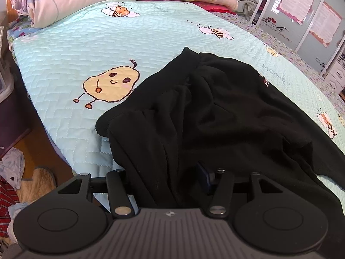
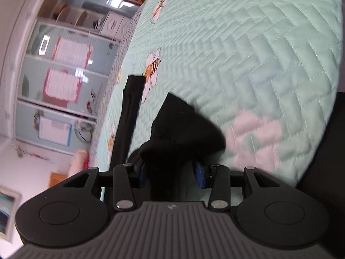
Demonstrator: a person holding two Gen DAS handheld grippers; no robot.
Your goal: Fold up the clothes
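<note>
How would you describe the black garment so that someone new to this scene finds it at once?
Start at the bed's mint quilt, printed with bees and a smiling pear. The black garment lies crumpled just right of that pear, running down to the near edge. It is the only dark, plain thing on the pale, patterned bedding.

A: The black knitted cloth garment (image 1: 226, 108) looks soft and matt, its cuffs ribbed.

B: The pale green quilted cloth bedcover (image 1: 86, 49) is stitched in herringbone, with a faint sheen. Gripper bodies: matt black plastic.
</note>
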